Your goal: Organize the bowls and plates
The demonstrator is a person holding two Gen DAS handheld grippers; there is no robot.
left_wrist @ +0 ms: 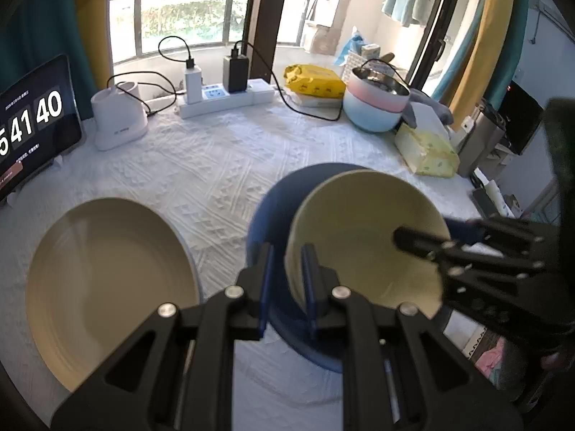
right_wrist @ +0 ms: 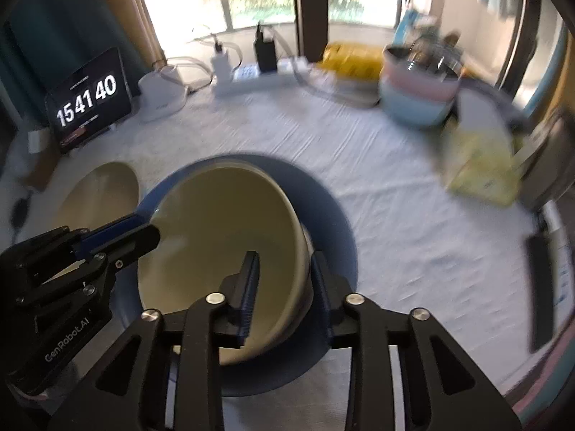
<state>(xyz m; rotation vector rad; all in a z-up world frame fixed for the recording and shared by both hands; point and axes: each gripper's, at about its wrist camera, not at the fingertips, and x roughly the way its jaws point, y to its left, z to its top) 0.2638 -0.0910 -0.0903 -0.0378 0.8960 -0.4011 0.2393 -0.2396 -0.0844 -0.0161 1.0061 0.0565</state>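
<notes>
A cream bowl (left_wrist: 366, 237) is held tilted over a blue plate (left_wrist: 267, 208) on the white tablecloth. My left gripper (left_wrist: 287, 283) is shut on the bowl's left rim, one finger inside and one outside. My right gripper (right_wrist: 284, 287) is shut on the bowl's (right_wrist: 222, 237) right rim in the same way, above the blue plate (right_wrist: 334, 208). A cream plate (left_wrist: 107, 287) lies flat to the left of the blue plate; it also shows in the right wrist view (right_wrist: 100, 194). Each gripper shows in the other's view.
At the table's back stand a tablet clock (left_wrist: 32, 122), a white device (left_wrist: 118, 118), a power strip with chargers (left_wrist: 222, 97), a yellow packet (left_wrist: 316, 80), a pastel pot (left_wrist: 377, 104) and a tissue pack (left_wrist: 427, 151). The right table edge is close.
</notes>
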